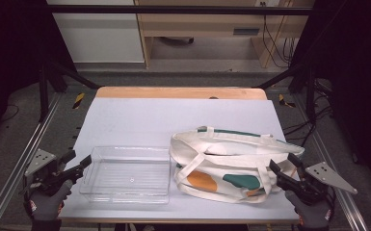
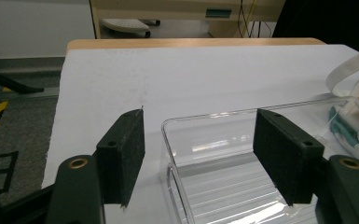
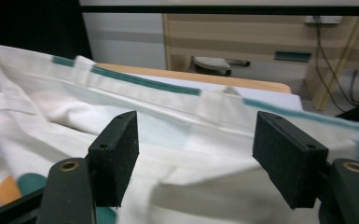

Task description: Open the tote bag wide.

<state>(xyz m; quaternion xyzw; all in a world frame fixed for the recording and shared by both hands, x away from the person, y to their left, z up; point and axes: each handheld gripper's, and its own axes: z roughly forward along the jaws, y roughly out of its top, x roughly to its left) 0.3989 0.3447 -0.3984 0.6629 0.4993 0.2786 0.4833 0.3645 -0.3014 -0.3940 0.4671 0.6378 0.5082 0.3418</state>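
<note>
A clear plastic tray [image 1: 125,174] lies empty on the near left of the pale table [image 1: 139,120]. Beside it on the right lies a cream tote bag [image 1: 231,161] with orange and green patches and green-trimmed edges. My left gripper [image 1: 77,162] hovers open at the tray's left end; in the left gripper view the tray's corner wall [image 2: 205,123] sits between the spread pads with nothing gripped. My right gripper [image 1: 283,168] is open at the bag's right end; in the right gripper view the bag's cloth [image 3: 186,135] fills the space ahead of the jaws, untouched.
The table's wooden far edge [image 1: 180,92] borders a grey floor with metal rails at both sides. A wooden cabinet [image 1: 207,24] and cables stand beyond. The far half of the table is bare white surface.
</note>
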